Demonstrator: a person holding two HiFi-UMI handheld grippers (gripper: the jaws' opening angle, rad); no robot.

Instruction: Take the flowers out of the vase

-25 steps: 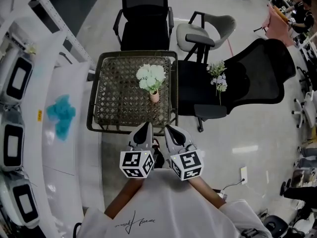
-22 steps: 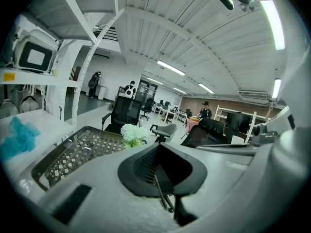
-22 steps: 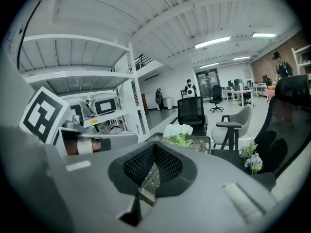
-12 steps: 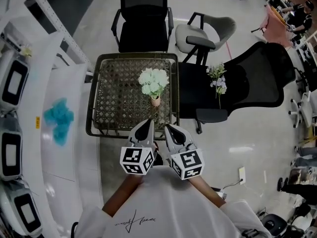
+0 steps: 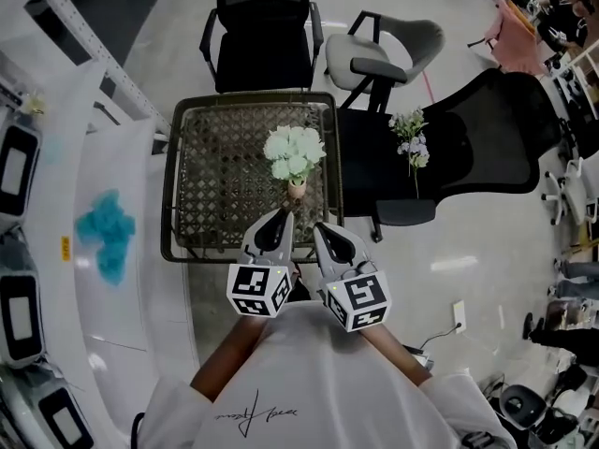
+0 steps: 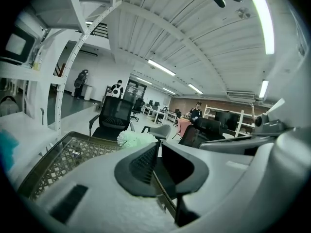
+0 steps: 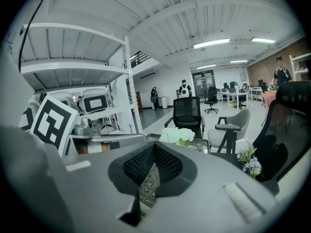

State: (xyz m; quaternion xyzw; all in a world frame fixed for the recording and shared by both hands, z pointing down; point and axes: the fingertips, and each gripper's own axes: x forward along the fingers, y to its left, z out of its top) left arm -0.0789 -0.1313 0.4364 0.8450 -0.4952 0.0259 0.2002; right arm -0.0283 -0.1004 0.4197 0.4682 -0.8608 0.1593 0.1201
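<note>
White flowers (image 5: 295,152) bunched in a small pinkish vase (image 5: 297,191), upright on the woven-top table (image 5: 215,171), toward its near right corner. Long axis of the bunch vertical, heads on top, green stems just showing above the rim. Straight upward pull likely the way out.

From the left gripper (image 5: 279,215), vase at 12 o'clock, just ahead of the tips. From the right gripper (image 5: 320,227), vase at about 11 o'clock and slightly farther. Nearer hand: the left, by a little. No contact with vase or flowers.

Left jaws parted by a narrow slit only, having just been opening, nothing between them. In the left gripper view, flowers (image 6: 133,139) peeking over the left jaw at 11 o'clock. Right jaws with tips together, empty. In the right gripper view, flowers (image 7: 177,135) just above the closed tips at 1 o'clock.

Judged as approach stage: no grip taken. Wider spread needed before closing on the stems. Vase small and light-looking, so may tip or rise with the bunch unless steadied.

Separately, a lilac-and-white sprig (image 5: 410,143) lying on a black office chair (image 5: 487,138), at 3 o'clock of the table.
</note>
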